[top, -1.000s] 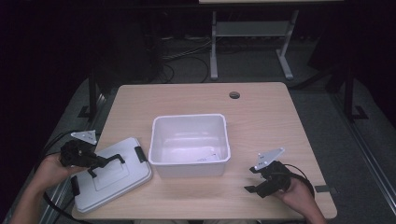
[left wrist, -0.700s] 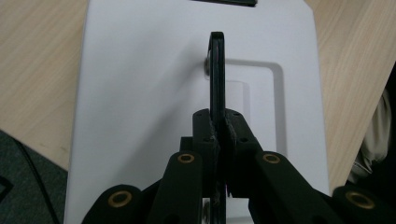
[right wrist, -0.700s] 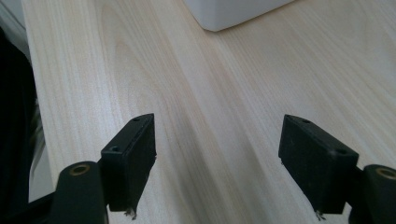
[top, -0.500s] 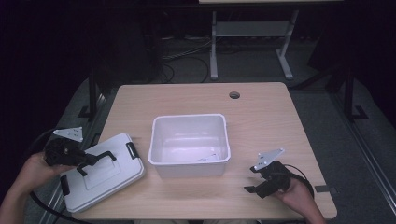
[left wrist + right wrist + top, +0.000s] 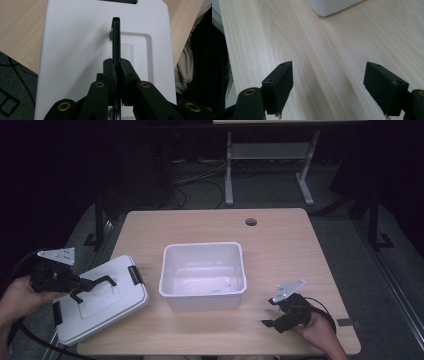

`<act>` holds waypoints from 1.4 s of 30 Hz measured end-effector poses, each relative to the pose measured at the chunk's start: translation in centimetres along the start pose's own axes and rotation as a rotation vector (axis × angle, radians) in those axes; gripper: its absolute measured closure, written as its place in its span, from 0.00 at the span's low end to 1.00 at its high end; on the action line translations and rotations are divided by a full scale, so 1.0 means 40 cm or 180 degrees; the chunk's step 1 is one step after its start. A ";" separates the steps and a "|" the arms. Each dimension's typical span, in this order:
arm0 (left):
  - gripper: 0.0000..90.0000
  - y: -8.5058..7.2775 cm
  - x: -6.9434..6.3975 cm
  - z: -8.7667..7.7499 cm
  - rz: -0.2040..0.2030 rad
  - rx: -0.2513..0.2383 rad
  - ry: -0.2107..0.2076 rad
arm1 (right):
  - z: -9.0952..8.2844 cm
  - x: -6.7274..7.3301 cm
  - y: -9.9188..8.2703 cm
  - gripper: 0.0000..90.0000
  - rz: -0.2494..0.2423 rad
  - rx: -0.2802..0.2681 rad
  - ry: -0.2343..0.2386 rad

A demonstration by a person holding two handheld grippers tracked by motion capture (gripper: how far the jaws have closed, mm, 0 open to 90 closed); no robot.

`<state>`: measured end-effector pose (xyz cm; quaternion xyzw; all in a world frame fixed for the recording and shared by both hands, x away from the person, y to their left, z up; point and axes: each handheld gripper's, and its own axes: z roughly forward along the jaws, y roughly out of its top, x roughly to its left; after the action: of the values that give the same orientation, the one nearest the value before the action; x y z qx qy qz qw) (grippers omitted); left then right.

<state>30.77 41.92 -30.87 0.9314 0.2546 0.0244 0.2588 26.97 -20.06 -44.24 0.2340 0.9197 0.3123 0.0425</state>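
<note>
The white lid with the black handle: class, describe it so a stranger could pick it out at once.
Start at the wooden table and find the open white tub at its middle. Left of the tub, at the table's left edge, the flat white lid hangs tilted, partly past the edge. Unlike the tub, it is a flat panel with black clips and a black handle, which the left gripper pinches.

Left gripper (image 5: pixel 75 287) lifted lid (image 5: pixel 100 302) leftward, tilted; right gripper (image 5: pixel 272 320) opening.

Your lid (image 5: pixel 100 302) and bin (image 5: pixel 202 275) – smooth white plastic, handle (image 5: pixel 115 40) matt black; tabletop (image 5: pixel 280 245) – pale wood grain.
</note>
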 end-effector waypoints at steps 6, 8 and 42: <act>0.94 0.018 -0.009 -0.034 0.0043 0.0000 -0.0012 | 0.002 0.002 -0.005 0.26 0.0027 0.0010 0.0009; 0.94 0.022 -0.010 -0.043 0.0054 -0.0020 -0.0028 | 0.003 0.001 -0.007 0.26 0.0022 0.0015 0.0009; 0.94 0.160 -0.039 -0.114 0.0317 -0.0106 -0.0105 | -0.005 -0.002 -0.020 0.24 0.0038 -0.0018 -0.0062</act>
<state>31.55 38.61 -23.61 0.9388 0.2032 0.0261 0.2770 26.67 -20.75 -44.55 0.2425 0.9169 0.3129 0.0502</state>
